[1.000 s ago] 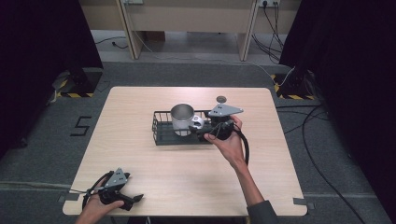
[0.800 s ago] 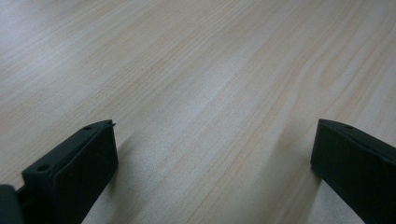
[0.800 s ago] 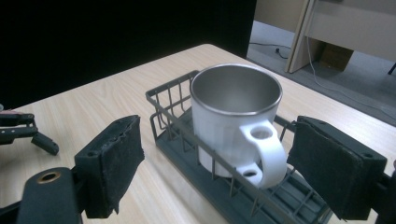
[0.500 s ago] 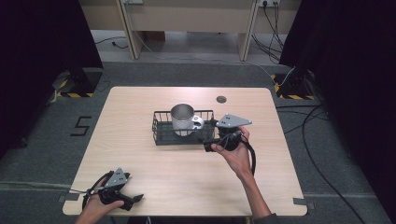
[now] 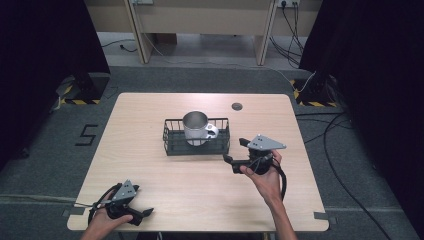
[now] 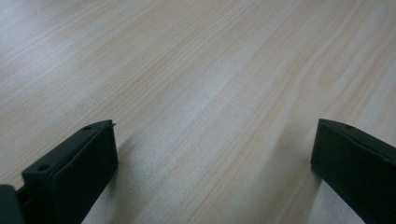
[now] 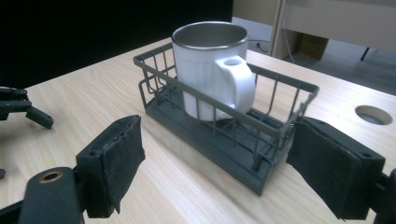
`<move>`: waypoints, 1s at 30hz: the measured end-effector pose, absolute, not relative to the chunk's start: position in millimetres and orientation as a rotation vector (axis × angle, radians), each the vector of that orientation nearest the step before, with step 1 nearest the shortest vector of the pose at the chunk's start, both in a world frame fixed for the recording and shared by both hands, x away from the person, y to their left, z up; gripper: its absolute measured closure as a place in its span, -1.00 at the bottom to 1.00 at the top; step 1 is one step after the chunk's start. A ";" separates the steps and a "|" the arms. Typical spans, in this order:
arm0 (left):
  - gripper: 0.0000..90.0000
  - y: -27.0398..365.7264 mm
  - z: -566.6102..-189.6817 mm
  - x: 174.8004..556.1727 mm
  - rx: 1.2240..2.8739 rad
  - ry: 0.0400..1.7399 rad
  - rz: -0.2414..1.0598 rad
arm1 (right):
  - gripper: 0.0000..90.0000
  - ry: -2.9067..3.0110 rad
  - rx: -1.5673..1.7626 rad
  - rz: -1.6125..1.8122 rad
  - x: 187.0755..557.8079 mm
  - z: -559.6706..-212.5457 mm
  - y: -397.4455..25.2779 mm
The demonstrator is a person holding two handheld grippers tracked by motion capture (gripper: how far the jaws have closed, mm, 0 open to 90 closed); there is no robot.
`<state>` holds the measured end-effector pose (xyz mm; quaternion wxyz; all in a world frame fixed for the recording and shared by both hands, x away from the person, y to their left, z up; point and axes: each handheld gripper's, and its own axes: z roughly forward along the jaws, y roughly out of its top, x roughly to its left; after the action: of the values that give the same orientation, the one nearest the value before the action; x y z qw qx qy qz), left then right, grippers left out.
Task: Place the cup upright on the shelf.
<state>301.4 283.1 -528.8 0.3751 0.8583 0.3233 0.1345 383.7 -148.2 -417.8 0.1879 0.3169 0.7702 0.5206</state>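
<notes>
Right, the right gripper (image 5: 234, 151) is hovering just off the wire basket's (image 5: 172, 145) right-hand end, w/ its jaws standing wide apart and nothing between them. Seen from the right gripper view, that right gripper (image 7: 212, 161) is looking straight at the basket's (image 7: 219, 147) long side, w/ one black padded jaw sitting low on either side of the picture and the basket's near corner lying close to one jaw, not touching as far as I can tell. A white mug (image 5: 197, 129) w/ a metal inside is standing upright in the basket, approx. mid-length; in the right gripper view the mug's (image 7: 212, 70) handle is pointing toward the camera. The basket is sitting flat near the middle of the table (image 5: 150, 110), a bit toward the far edge.

The left gripper (image 5: 146, 214) is resting well apart from all that, down at the near left corner of the table, w/ the person's hand wrapped round it. Its jaws are also gaping wide; in the left gripper view the left gripper (image 6: 212, 154) is facing bare wood (image 6: 196, 70), jaws lying low against the tabletop, holding nothing. A small round hole (image 5: 237, 106) is showing in the tabletop near the far edge, beyond the basket.
</notes>
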 end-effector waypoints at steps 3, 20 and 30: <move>-1.00 283.1 -528.8 301.4 2.197 0.827 0.344 | -0.61 2.157 0.901 1.460 377.8 -421.5 -153.3; -1.00 283.2 -528.8 301.5 2.196 0.829 0.346 | -0.63 2.121 0.968 1.461 353.1 -445.5 -169.6; -1.00 283.2 -528.9 301.5 2.195 0.830 0.346 | -0.65 2.118 0.991 1.478 336.9 -460.5 -175.0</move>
<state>301.5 283.2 -528.9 0.3753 0.8578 0.3242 0.1352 336.9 -175.0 -460.5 0.1866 0.3518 0.7522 0.5250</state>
